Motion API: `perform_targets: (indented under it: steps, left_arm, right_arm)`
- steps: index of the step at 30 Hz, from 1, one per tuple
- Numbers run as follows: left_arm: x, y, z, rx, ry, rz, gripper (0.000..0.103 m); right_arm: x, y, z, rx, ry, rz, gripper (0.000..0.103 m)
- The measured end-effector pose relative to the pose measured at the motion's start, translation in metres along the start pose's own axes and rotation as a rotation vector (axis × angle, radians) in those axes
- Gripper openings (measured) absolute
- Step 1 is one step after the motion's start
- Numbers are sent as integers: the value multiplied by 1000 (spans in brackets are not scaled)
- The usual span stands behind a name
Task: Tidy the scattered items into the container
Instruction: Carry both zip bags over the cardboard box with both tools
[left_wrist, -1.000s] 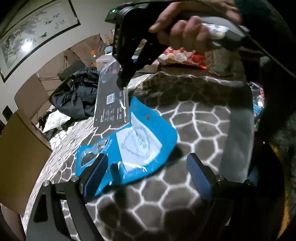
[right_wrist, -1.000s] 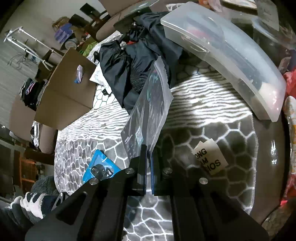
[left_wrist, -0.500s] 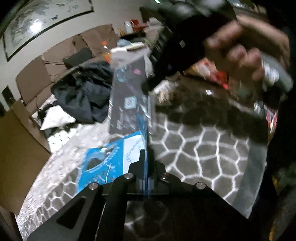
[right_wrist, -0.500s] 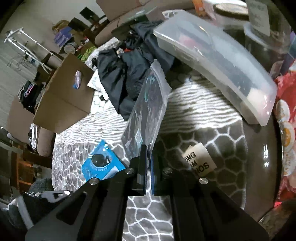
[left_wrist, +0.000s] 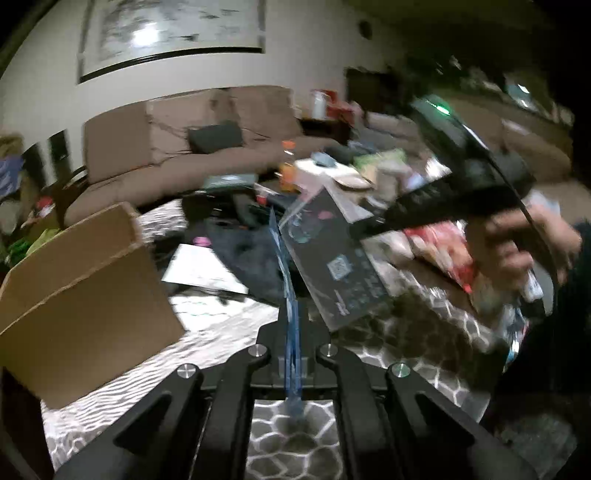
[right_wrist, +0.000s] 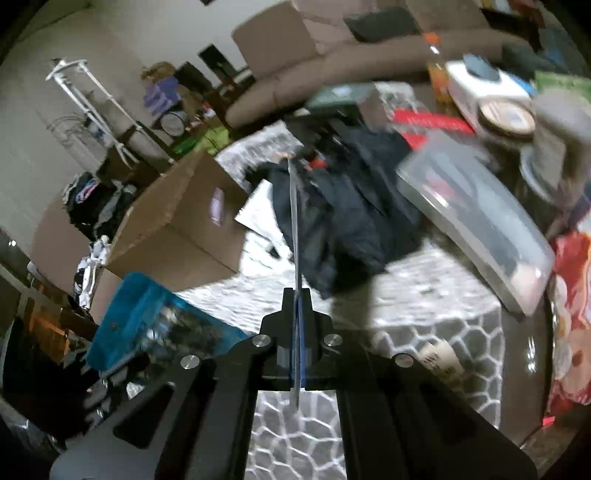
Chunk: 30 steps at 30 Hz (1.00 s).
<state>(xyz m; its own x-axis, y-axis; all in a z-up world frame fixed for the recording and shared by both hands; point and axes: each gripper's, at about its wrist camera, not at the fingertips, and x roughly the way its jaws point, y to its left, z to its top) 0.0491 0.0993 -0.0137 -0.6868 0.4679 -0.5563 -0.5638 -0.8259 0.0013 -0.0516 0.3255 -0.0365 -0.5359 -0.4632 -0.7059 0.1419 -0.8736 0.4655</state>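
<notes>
My left gripper (left_wrist: 291, 314) is shut on a blue plastic packet (left_wrist: 283, 266), seen edge-on and lifted off the table. The packet shows flat and blue in the right wrist view (right_wrist: 147, 317). My right gripper (right_wrist: 297, 299) is shut on a dark flat package (right_wrist: 294, 221), seen edge-on. That package (left_wrist: 332, 266) and the right gripper (left_wrist: 373, 227) holding it appear in the left wrist view, up and to the right. An open brown cardboard box (left_wrist: 85, 288) stands at the left, also in the right wrist view (right_wrist: 177, 225).
A grey honeycomb-patterned cloth (right_wrist: 417, 347) covers the table. Dark clothing (right_wrist: 343, 218) is heaped behind. A long clear lidded plastic box (right_wrist: 476, 218) lies at the right, with red snack bags (right_wrist: 572, 302) beside it. A brown sofa (left_wrist: 184, 147) stands beyond.
My left gripper closed on the blue packet and lifted it off the cloth. Both grippers swung left toward the cardboard box, each packet now edge-on.
</notes>
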Motion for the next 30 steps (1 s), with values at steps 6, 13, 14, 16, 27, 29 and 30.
perform_targets:
  steps: [6, 13, 14, 16, 27, 29, 30]
  left_arm:
    - [-36, 41, 10, -72, -57, 118, 0]
    - [-73, 76, 42, -101, -153, 196, 0]
    - [-76, 80, 48, -106, -162, 204, 0]
    - [-83, 92, 62, -124, -179, 227, 0]
    - [-90, 166, 127, -146, -280, 477, 1]
    - [-79, 179, 132, -133, -288, 532, 1]
    - [-72, 189, 134, -132, -281, 547, 1]
  right_arm:
    - [-7, 55, 10, -72, -42, 46, 2]
    - [2, 114, 20, -143, -38, 126, 2]
    - [3, 120, 23, -147, -34, 130, 2]
    - [5, 131, 28, -151, -27, 136, 2]
    - [12, 216, 95, -274, -113, 227, 2]
    - [31, 225, 107, -278, -124, 248, 2]
    - [42, 228, 112, -277, -125, 258, 2]
